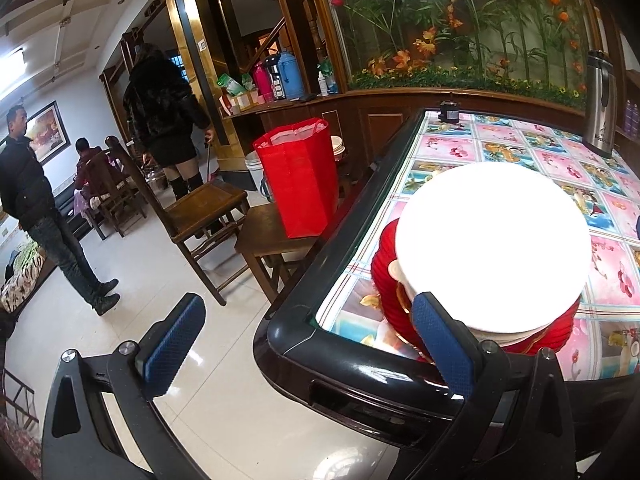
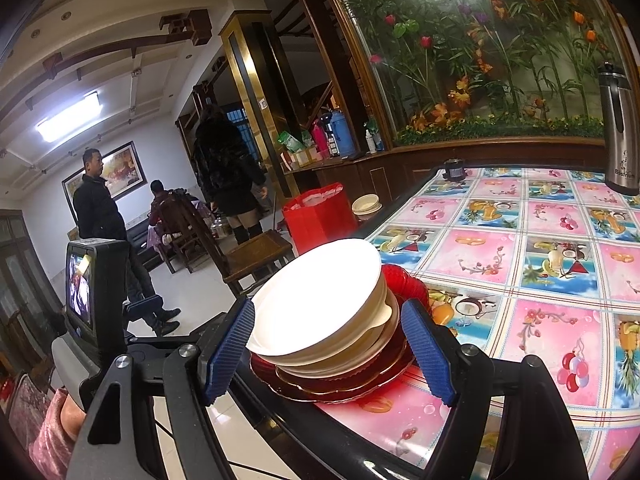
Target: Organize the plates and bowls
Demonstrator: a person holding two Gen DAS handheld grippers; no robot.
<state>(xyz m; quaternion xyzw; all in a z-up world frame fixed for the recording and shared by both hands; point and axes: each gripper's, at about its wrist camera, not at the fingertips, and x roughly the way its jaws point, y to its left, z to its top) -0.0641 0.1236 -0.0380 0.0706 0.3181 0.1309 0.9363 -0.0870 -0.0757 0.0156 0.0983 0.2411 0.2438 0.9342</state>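
A stack of white bowls (image 2: 320,300) sits nested on a pile of red plates (image 2: 340,380), at the near corner of a table (image 2: 520,240) covered in a pink and blue fruit-patterned cloth. The right gripper (image 2: 328,356) frames this stack: its two blue-padded fingers (image 2: 230,354) stand wide apart, one on each side of the bowls, and none of the pads clearly presses on the crockery, so the jaws are open around it. The left gripper (image 1: 308,348) is also spread wide; its right-hand finger (image 1: 442,344) lies just in front of the stack, against the red plates' near edge (image 1: 390,276), while its other finger hangs out over the tiled floor (image 1: 160,280), off the table's corner. The top bowl (image 1: 494,244) glares bright white under the light. Beyond the grippers, a steel thermos jug (image 2: 618,128) stands at the far right of the table, and to the left a red bag (image 1: 298,176) rests on a wooden stool (image 1: 276,240).
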